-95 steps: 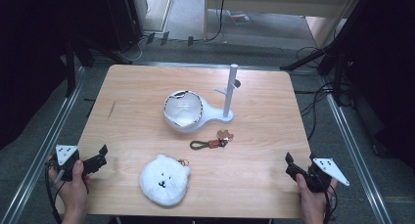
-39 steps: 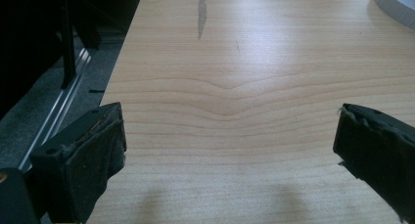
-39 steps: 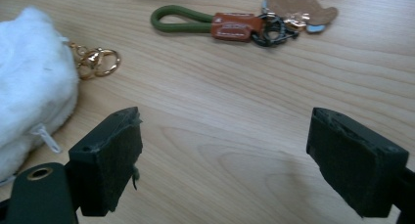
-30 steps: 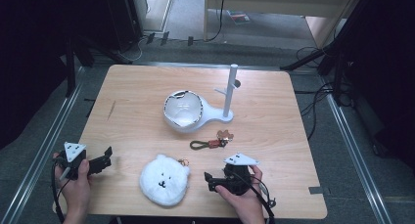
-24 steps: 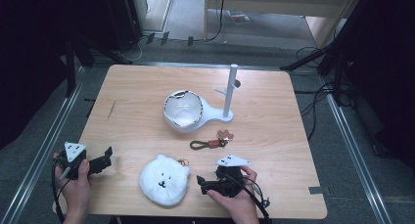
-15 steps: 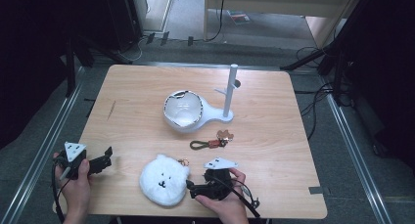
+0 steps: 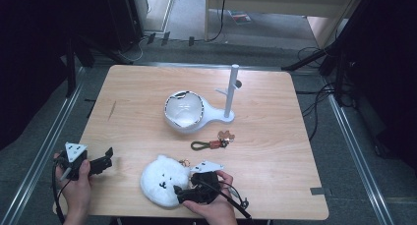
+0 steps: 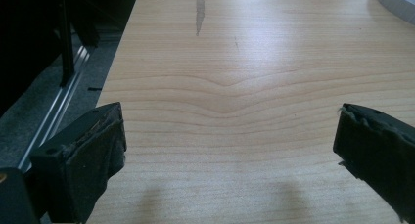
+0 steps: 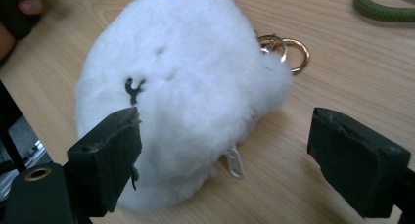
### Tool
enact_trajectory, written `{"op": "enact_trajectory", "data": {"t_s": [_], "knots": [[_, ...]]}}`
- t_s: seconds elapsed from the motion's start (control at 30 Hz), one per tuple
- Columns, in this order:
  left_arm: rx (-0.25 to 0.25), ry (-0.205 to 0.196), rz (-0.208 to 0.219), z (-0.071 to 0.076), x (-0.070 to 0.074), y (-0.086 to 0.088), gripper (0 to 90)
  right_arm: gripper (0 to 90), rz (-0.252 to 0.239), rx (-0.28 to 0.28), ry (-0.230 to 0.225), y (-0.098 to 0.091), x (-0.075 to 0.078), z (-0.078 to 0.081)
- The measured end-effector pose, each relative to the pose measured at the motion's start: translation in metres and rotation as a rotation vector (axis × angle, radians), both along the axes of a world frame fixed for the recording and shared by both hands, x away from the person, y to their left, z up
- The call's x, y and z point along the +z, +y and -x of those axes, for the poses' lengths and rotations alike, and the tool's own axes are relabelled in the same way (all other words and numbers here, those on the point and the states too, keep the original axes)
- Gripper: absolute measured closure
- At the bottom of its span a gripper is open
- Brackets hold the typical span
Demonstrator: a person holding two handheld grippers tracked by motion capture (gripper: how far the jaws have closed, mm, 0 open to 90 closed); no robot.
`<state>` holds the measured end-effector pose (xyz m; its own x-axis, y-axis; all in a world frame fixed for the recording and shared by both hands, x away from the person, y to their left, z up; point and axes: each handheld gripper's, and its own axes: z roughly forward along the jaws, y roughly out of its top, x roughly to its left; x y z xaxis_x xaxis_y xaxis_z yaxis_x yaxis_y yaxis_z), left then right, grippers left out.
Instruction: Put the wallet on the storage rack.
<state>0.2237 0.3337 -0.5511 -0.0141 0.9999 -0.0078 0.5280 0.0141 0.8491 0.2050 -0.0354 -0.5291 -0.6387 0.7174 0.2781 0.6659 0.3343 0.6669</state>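
1. Right gripper (image 7: 178, 189): held in the person's right hand at the near edge of the table (image 7: 275, 136), pointing toward the plush. Jaws stand wide apart; in the right gripper view one jaw sits against the near fur, the other stands off over bare wood. Nothing is clamped.
2. White plush pouch (image 9: 181, 92): round, fluffy, with a small dark stitched face, lying flat on the wood near the front edge, just left of the right gripper. A white zipper pull (image 9: 234, 164) shows at its lower rim.
3. Gold rings (image 9: 284, 50): two linked metal rings at the plush's far side, touching the fur and resting on the table.
4. Left gripper (image 7: 109, 157): held in the left hand at the table's near left corner, well apart from the plush. Jaws wide apart over bare wood, holding nothing.
5. Green cord strap (image 7: 209, 145): lies beyond the plush, toward the table's middle, with a small brown charm (image 7: 226, 135) at its right end.
6. White bowl-shaped stand (image 7: 184, 111): mid-table, with a white upright post (image 7: 231, 90) rising from its right-hand extension.
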Motion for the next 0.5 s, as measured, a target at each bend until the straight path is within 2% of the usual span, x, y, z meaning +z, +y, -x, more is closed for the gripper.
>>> {"op": "enact_trajectory", "data": {"t_s": [0.2, 0.43, 0.5], "knots": [[0.005, -0.001, 0.002, 0.0, 0.0, 0.0, 0.0, 13.2, 0.024, 0.017, 0.002, 0.011, -0.007, 0.002], [0.006, -0.001, 0.001, 0.0, 0.0, 0.0, 0.0, 13.4, 0.03, 0.021, 0.005, 0.016, -0.012, 0.003], [0.007, -0.001, 0.002, 0.0, 0.0, 0.0, 0.0, 13.4, 0.03, 0.024, -0.007, 0.017, -0.013, 0.003]]}}
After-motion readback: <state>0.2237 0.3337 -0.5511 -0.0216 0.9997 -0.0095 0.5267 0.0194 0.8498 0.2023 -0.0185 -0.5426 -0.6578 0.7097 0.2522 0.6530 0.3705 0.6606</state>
